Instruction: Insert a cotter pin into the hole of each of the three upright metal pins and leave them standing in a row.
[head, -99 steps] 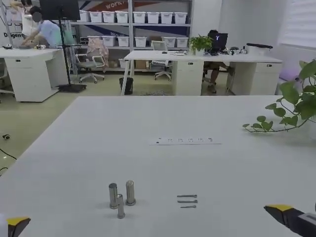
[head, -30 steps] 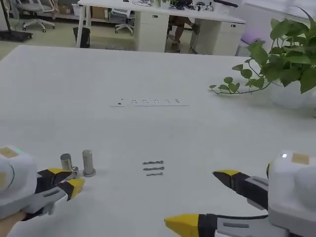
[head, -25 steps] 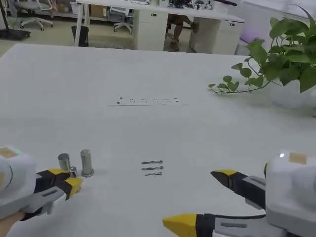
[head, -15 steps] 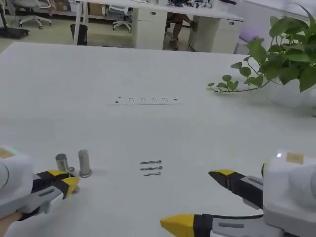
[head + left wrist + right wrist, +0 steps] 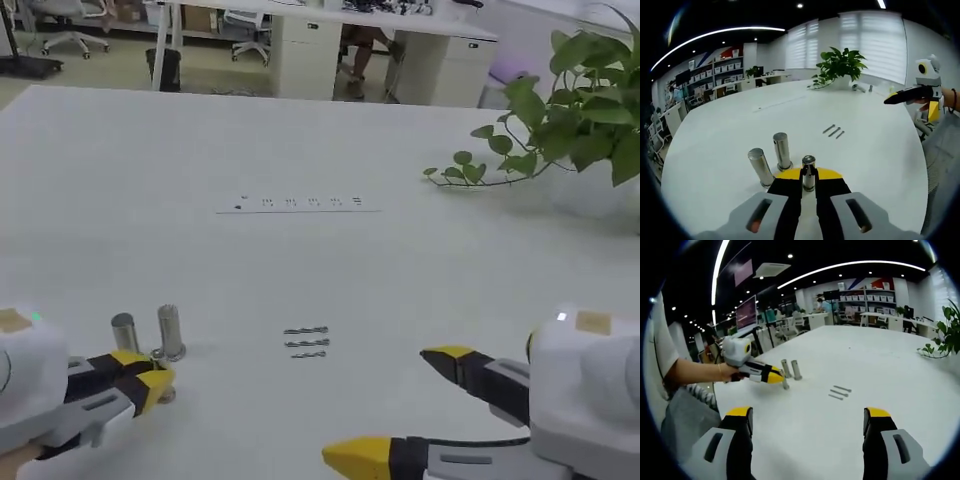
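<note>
1. Head view: at lower left of the white workbench [image 5: 420, 260], two silver cylindrical metal pins [image 5: 169, 332] stand upright side by side. The left gripper [image 5: 152, 378] is right in front of them. Three small silver cotter pins [image 5: 306, 342] lie flat and parallel, their long axes running left to right. The right gripper [image 5: 395, 405] is well apart from them, jaws spread wide. At far right a white pot [image 5: 590, 195] holds a leafy green plant [image 5: 570, 100].
2. Left gripper view: the yellow-tipped jaws pinch a slimmer third pin [image 5: 808, 172], upright on the workbench. The other two pins stand just beyond it, to the left.
3. Right gripper view: the jaws gape with bare workbench between them. The cotter pins lie ahead, and the left gripper is beyond them at the pins.
</note>
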